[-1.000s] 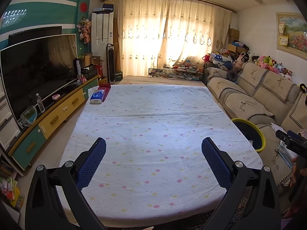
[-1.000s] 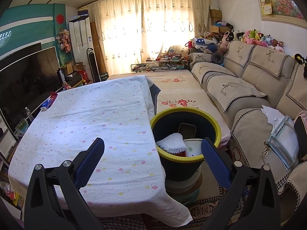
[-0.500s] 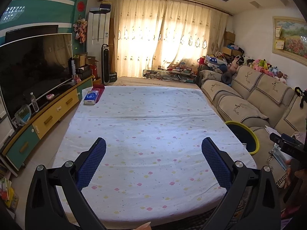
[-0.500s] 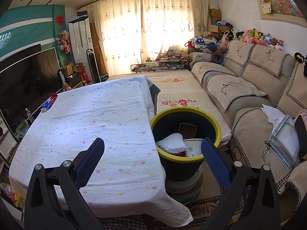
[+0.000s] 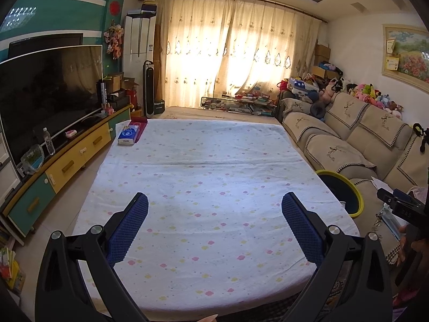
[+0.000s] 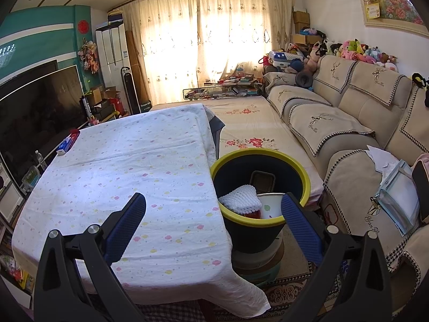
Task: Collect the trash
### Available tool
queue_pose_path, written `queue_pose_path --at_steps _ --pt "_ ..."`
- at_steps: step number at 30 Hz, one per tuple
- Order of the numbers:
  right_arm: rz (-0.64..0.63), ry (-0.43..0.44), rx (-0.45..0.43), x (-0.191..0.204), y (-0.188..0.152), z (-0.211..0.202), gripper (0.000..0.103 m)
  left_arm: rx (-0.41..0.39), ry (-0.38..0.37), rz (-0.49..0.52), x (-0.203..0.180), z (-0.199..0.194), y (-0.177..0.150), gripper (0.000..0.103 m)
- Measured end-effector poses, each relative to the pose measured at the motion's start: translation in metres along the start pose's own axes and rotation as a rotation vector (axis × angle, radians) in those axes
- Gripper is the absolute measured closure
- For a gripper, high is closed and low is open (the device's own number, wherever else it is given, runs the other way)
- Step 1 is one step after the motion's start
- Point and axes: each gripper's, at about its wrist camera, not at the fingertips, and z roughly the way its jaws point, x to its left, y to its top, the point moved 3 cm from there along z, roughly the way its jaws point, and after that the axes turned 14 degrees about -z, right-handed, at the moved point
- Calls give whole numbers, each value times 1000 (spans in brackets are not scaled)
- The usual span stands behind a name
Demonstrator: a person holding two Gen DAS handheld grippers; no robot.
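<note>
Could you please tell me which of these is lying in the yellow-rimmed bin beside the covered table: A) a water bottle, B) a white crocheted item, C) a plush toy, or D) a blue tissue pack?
B: in the right wrist view a white crocheted item lies inside the bin, next to a white cup.

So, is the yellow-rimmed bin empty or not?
Not empty. The bin holds a white knitted item, a white cup and a dark tray.
</note>
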Motion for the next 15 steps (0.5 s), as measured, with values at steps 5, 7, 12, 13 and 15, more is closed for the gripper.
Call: queue_pose_path --at_steps 5,7,12,13,15 --pt "-1 2 0 -2 0 0 7 -2 -15 -8 1 2 -1 5" --pt "-1 2 0 -1 0 0 7 -8 -25 -4 1 1 -1 5" --pt "-1 5 2 0 -2 1 7 -44 -22 23 -3 -2 0 5" --pt "1 5 4 0 -3 2 7 -44 -18 23 -2 -1 0 5" --pt "2 4 9 3 -4 2 7 -43 -21 15 -1 0 1 5"
